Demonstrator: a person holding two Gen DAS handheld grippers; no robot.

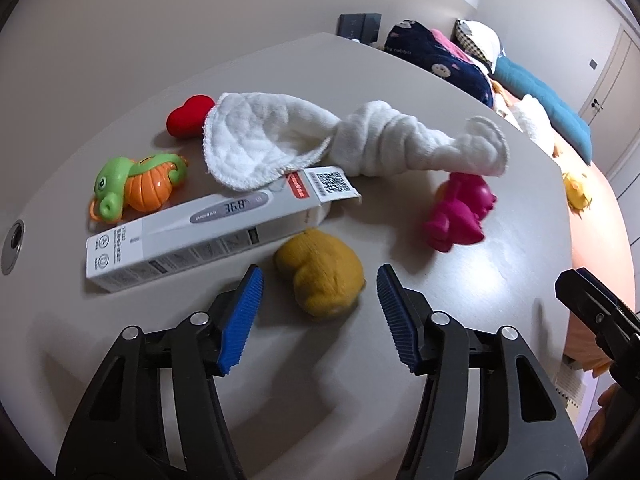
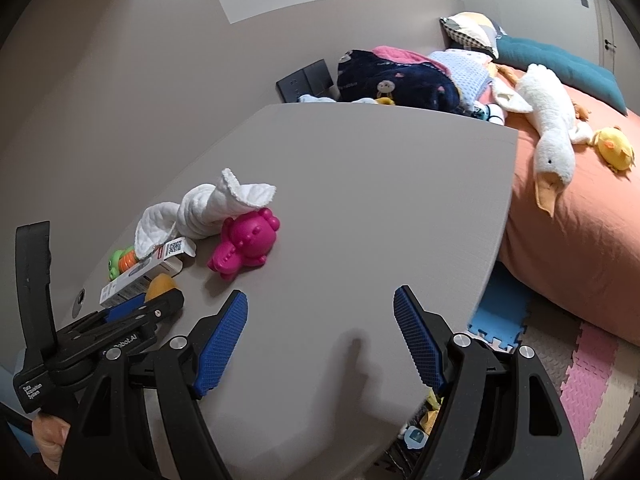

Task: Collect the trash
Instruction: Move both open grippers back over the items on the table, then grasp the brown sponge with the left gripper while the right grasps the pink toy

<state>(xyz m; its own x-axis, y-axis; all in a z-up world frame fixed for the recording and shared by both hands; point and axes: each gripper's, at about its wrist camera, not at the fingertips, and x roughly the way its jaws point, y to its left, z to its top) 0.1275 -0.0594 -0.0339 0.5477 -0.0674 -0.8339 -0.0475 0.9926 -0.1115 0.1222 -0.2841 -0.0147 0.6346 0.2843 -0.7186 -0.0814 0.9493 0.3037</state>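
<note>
The left gripper fills the bottom of its own view, its blue pads standing apart with a mustard-yellow soft lump on the table between the tips; neither pad touches it. What the lump is stays hard to tell. At 10 o'clock from it lies a thermometer box, one end tucked under a twisted white cloth. The cloth also covers part of a red heart at 11 o'clock and the top of a magenta toy at 2 o'clock. A green and orange turtle toy sits at 10 o'clock, beyond the box. The right gripper holds its jaws wide over bare table, nothing between them. In its view the left gripper's body hides most of the lump, and only a slice of a hand shows at 8 o'clock
</note>
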